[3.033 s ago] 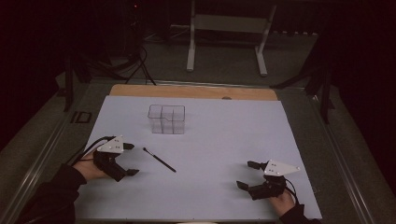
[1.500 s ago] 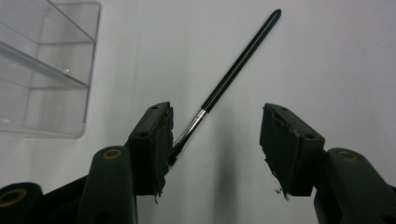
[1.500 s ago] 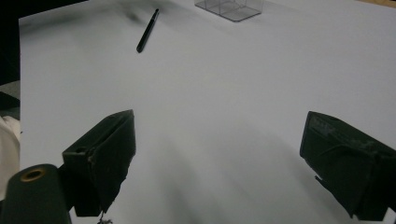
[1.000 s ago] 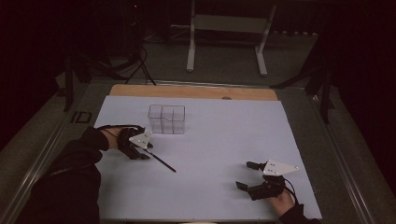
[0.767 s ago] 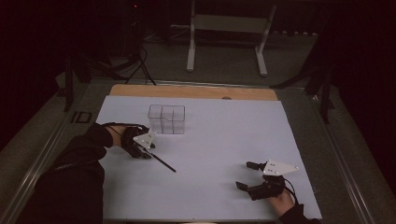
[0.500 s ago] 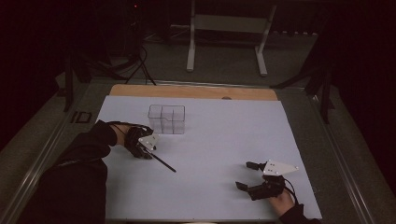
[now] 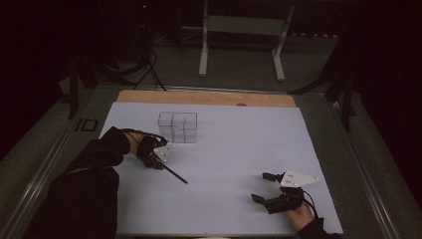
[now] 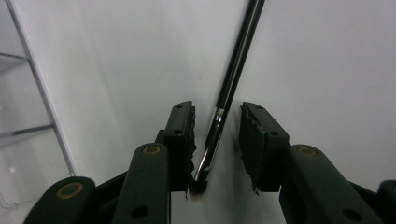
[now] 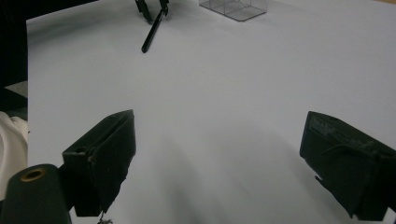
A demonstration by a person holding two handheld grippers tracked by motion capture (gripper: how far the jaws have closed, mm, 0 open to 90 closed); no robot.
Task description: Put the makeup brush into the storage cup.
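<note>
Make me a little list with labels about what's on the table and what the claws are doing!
Table cover: white sheet
Thing being picked up: black pen, lying flat on the sheet
Left claw: down over one end of the pen, jaws on either side of it, just been closing, a gap showing on at least one side
Right claw: jaws wide apart, nothing between them, near the front right of the sheet
Other thing: clear plastic box with compartments, behind the pen
</note>
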